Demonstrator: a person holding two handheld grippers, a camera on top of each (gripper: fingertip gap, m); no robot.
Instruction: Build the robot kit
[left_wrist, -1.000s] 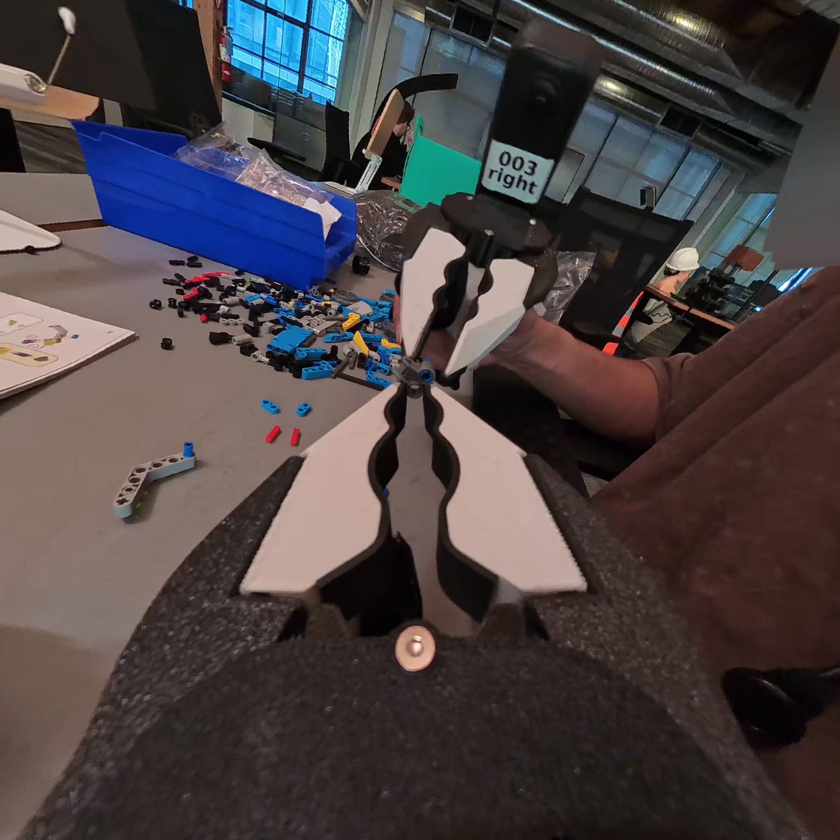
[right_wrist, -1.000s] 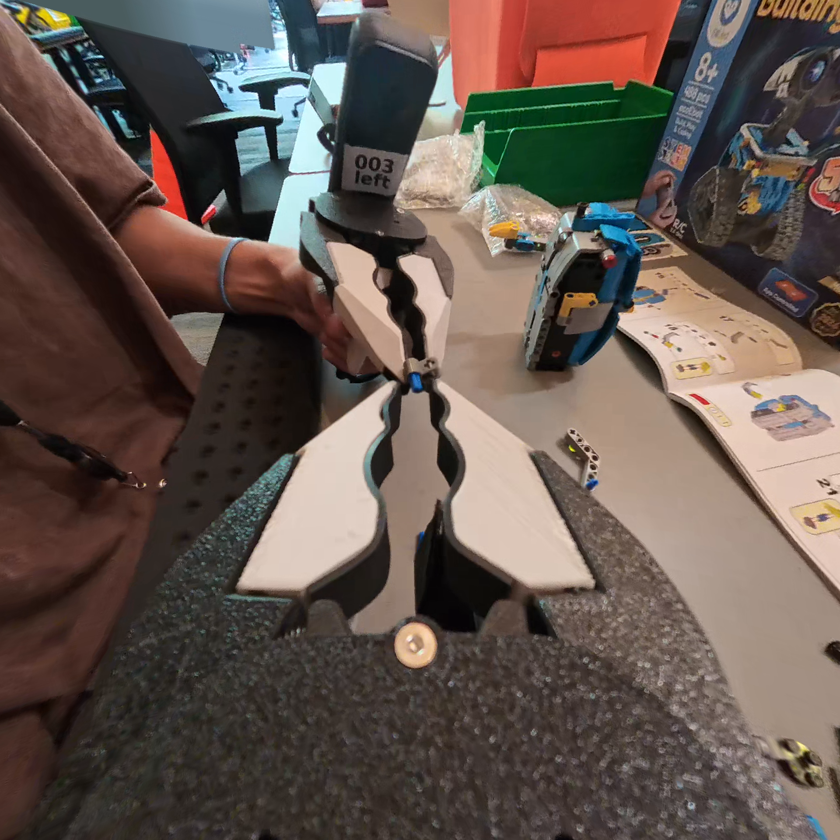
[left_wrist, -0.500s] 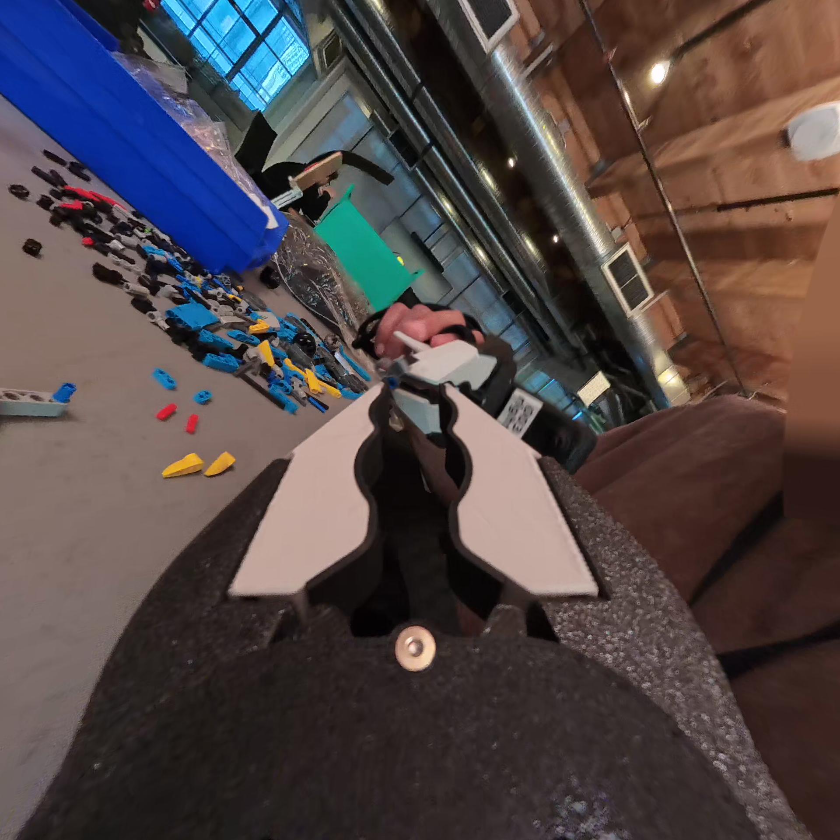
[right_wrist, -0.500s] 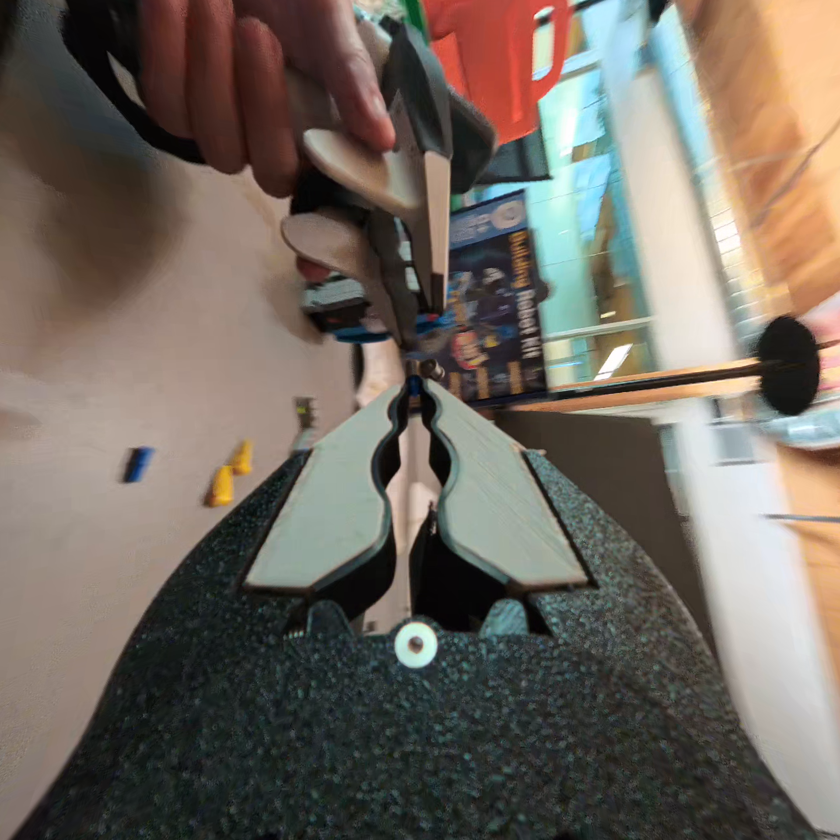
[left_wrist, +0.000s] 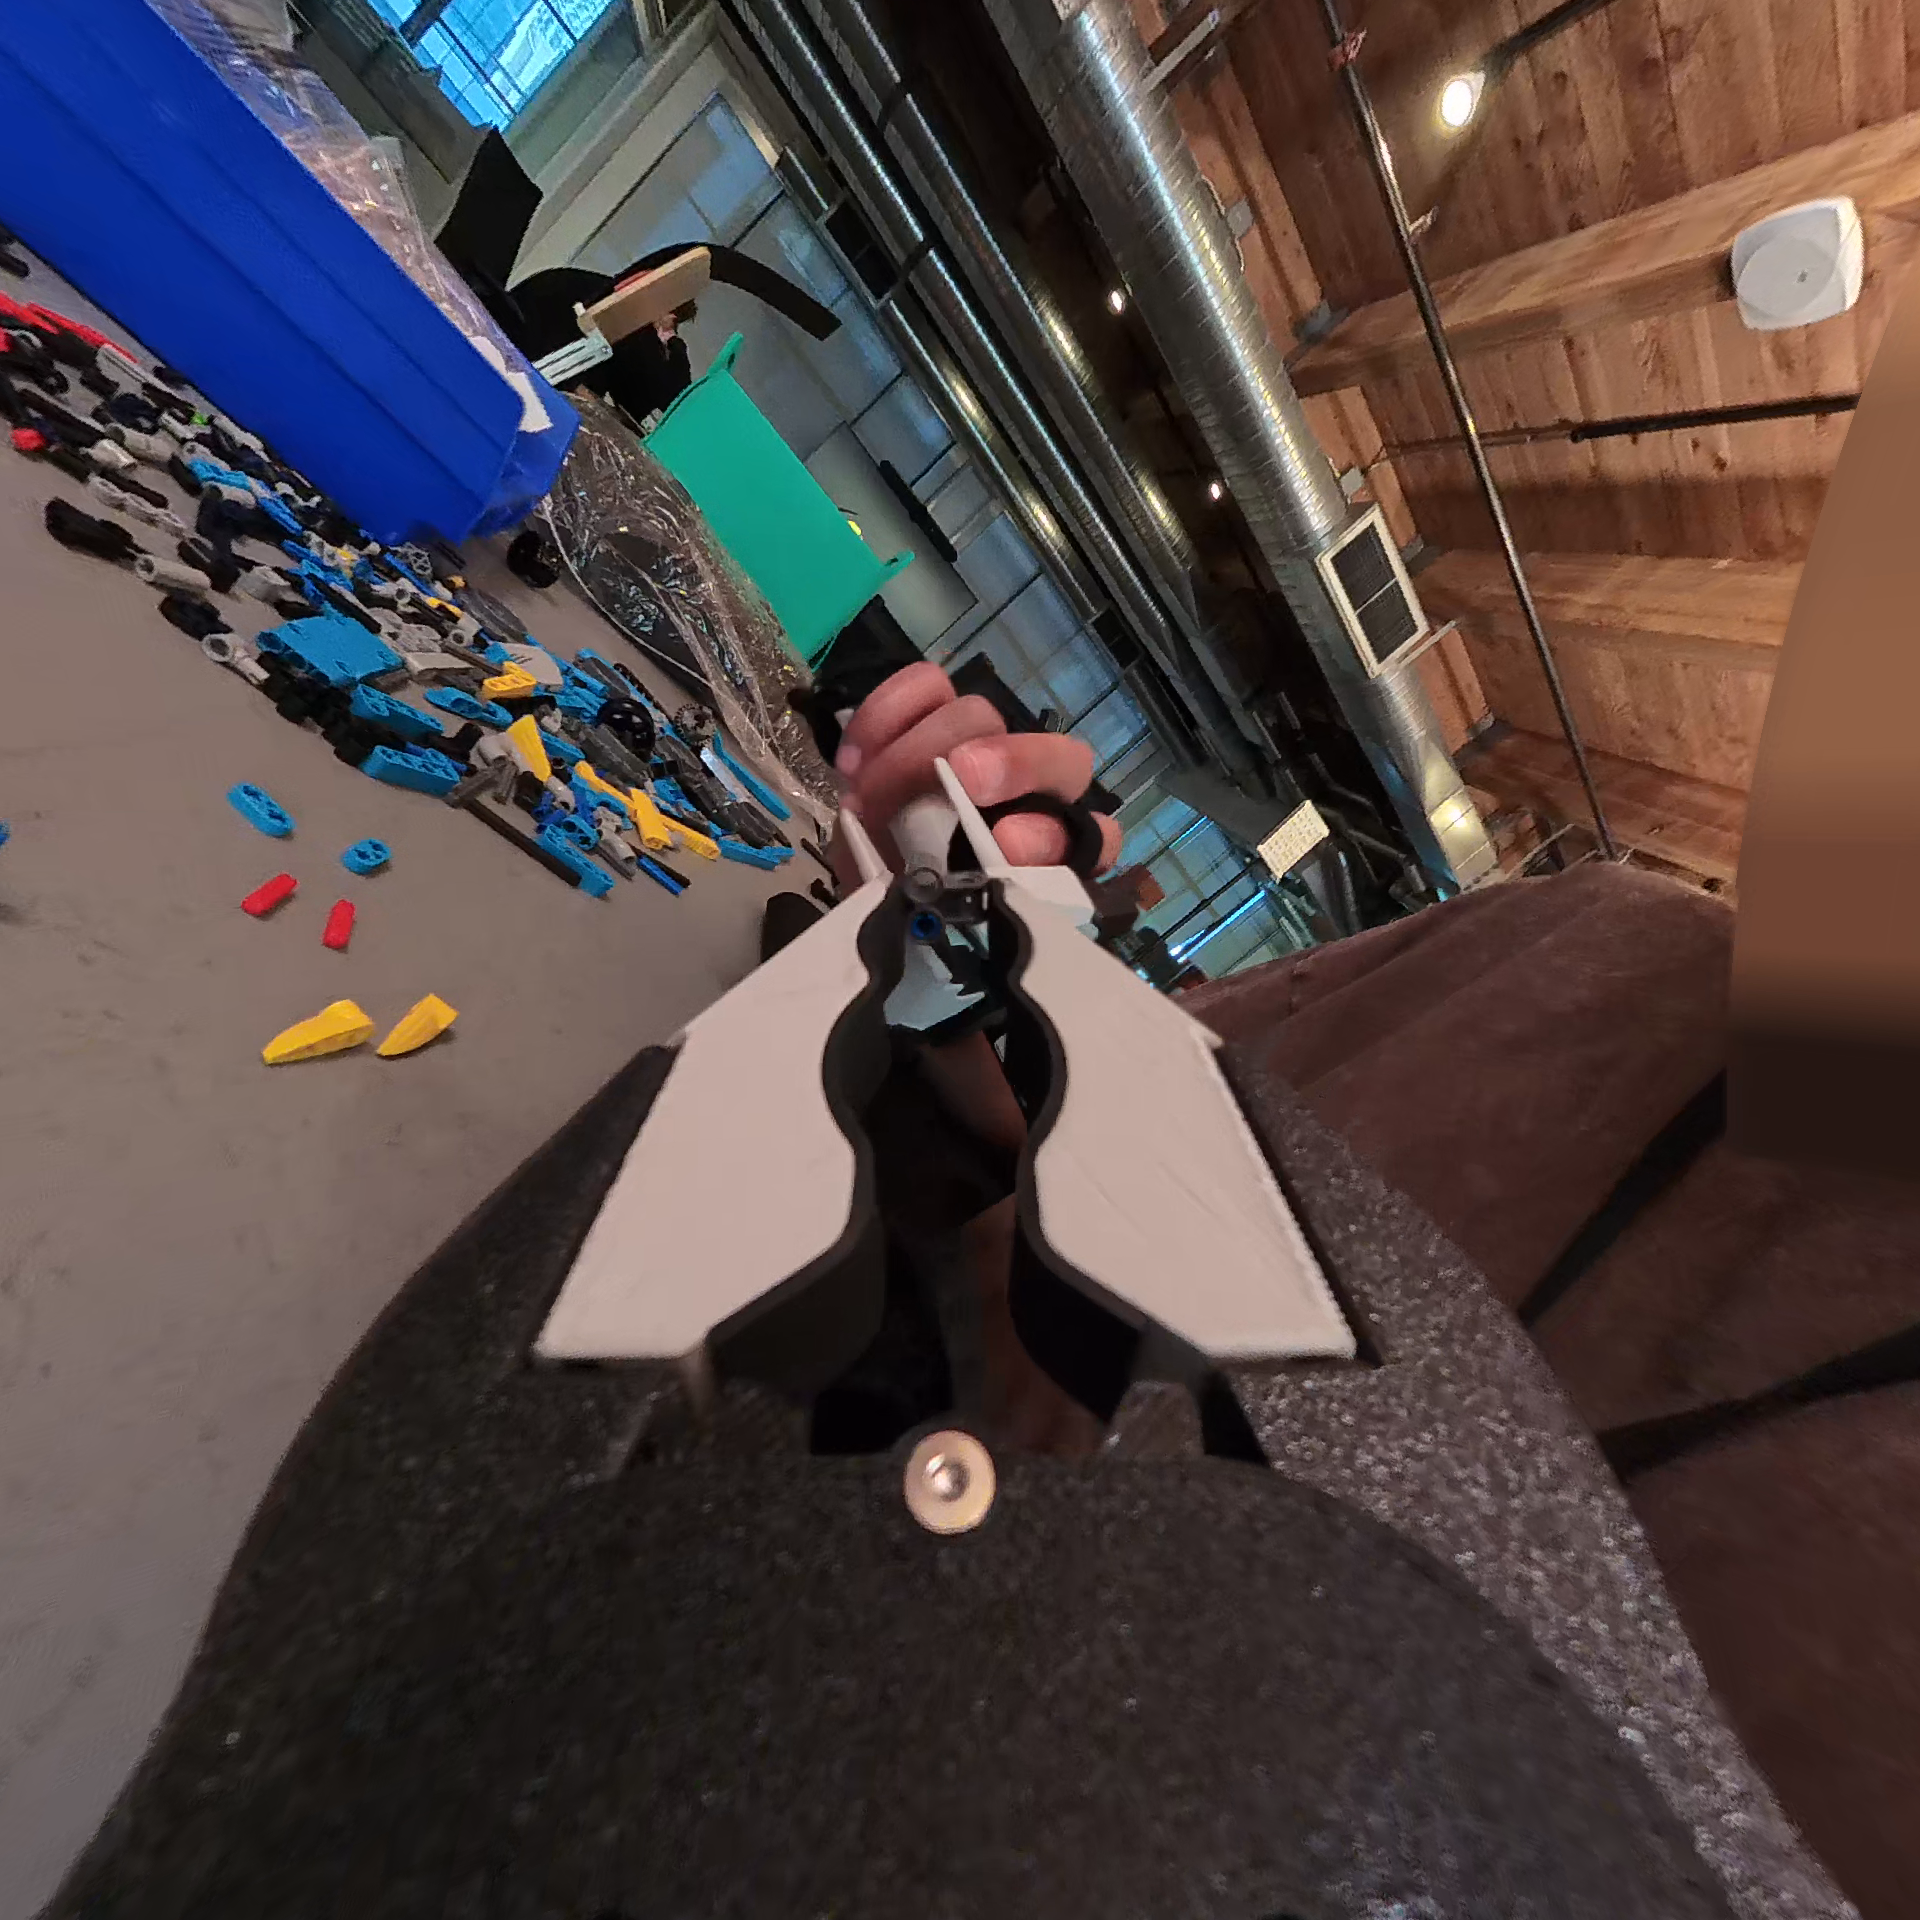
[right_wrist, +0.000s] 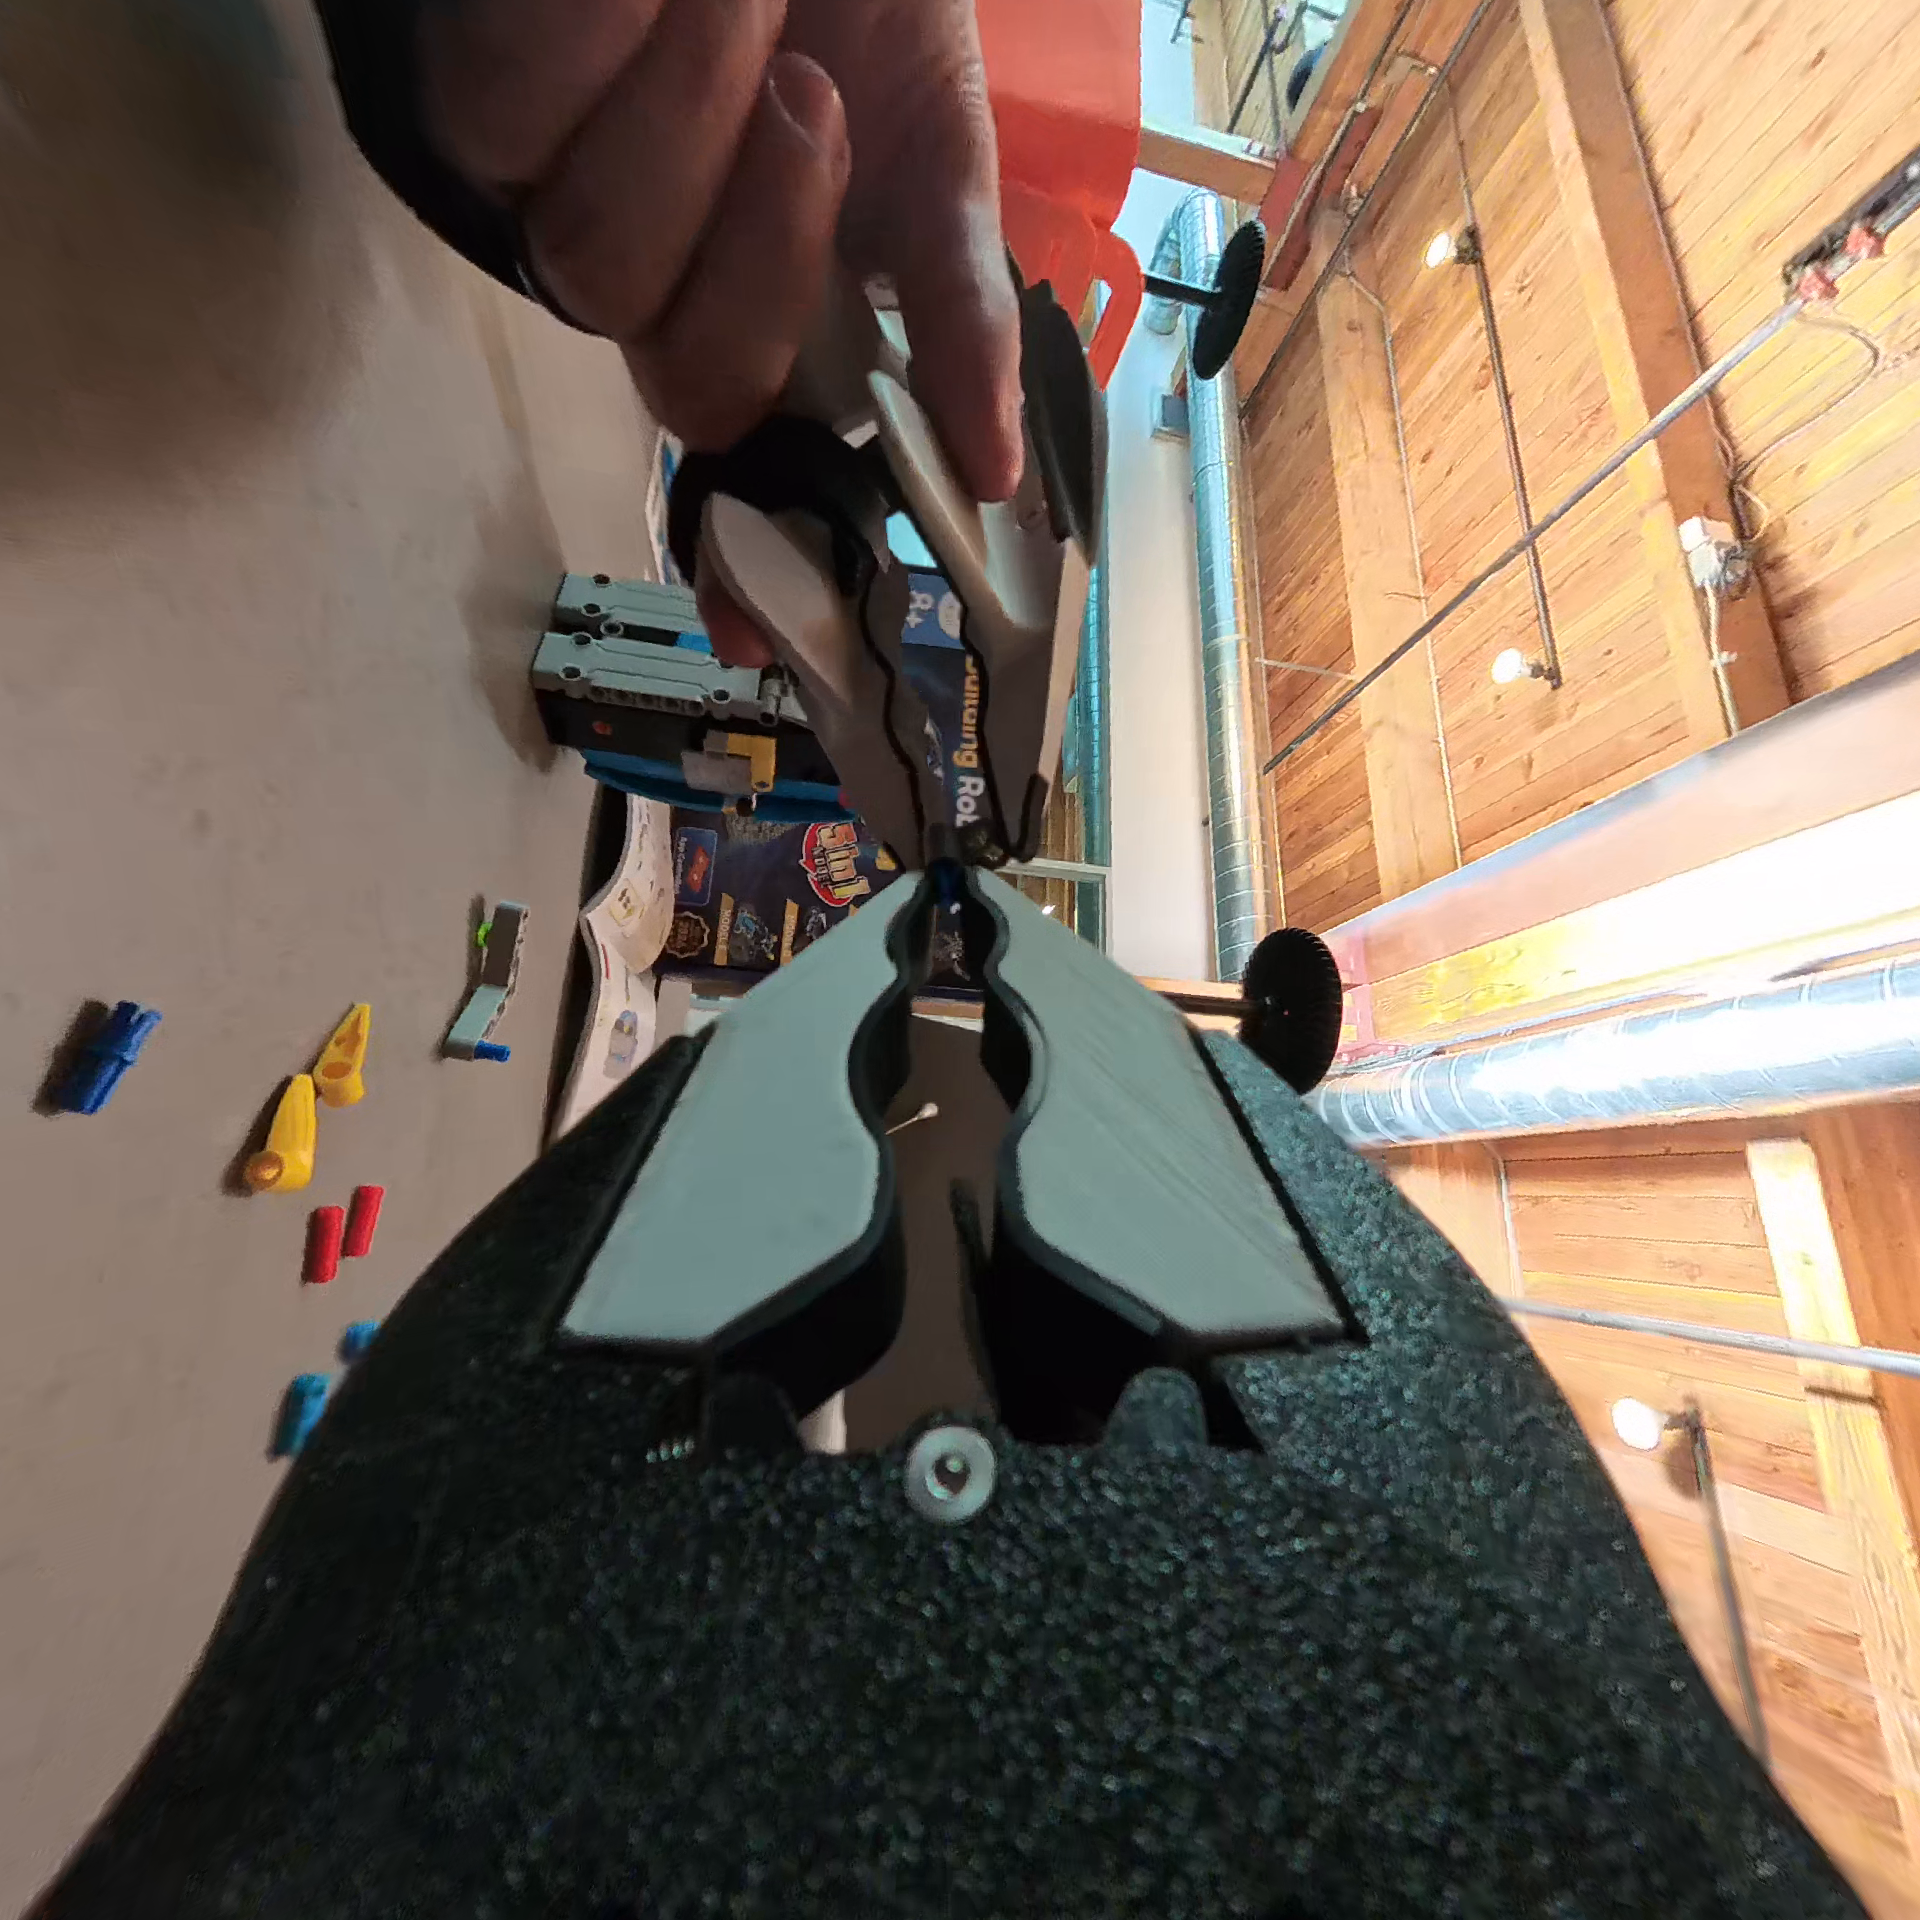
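From the left wrist view, the whole scene has swung since a second ago: the grey table that lay level now slopes away to the left and the timber ceiling fills the right, so the left gripper has been rolled and tipped upward. Its pale, smooth-faced fingers stand narrow, the wavy black rubber edges pinching a small grey connector with a blue pin poking out of it, all held up in the air, well clear of the table. The right gripper meets it tip to tip, a hand wrapped round it. Beyond lie a scatter of small plastic bricks in blue, black and grey, two glossy yellow wedges, two red pins, a hard blue bin and crinkled clear bags. From the right wrist view the same turn shows, sharper now than the blur of half a second back – the right gripper's fingers are drawn almost together on that blue pin, and the left gripper comes down from above with fingers closed to a slit, gripped by a hand. Behind sit a blocky, half-built model, a printed box, an open booklet, and a bent grey beam – all still on the table.
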